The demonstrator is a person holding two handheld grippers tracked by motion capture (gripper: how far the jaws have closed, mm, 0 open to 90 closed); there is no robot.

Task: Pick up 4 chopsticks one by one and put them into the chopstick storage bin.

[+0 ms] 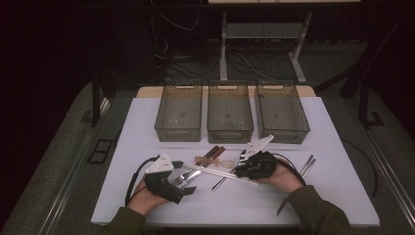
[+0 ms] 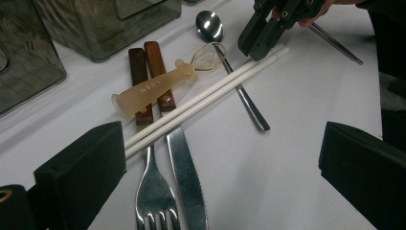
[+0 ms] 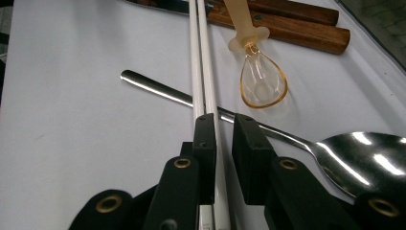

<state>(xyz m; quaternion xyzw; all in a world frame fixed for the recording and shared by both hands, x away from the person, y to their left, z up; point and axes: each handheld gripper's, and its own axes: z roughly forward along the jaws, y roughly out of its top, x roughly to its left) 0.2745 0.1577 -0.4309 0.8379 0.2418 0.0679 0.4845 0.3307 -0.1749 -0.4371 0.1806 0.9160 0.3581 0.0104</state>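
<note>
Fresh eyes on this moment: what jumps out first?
The pair of white chopsticks lying across the cutlery pile at the table's near middle, with the right tongs set around one end; whether they pinch it is hard to tell. Behind stand three smoky bins in a row. The left tongs gape open over a fork and knife.

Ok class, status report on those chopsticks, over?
Right gripper shut on white chopsticks, one end. Left gripper open by the other end. They lie across fork, knife, metal spoon.

Bare white table [image 1: 313,196] lies open near your right hand; ahead, three bins [image 1: 230,112] block the far edge, and cutlery [image 1: 205,161] clutters the centre.
</note>
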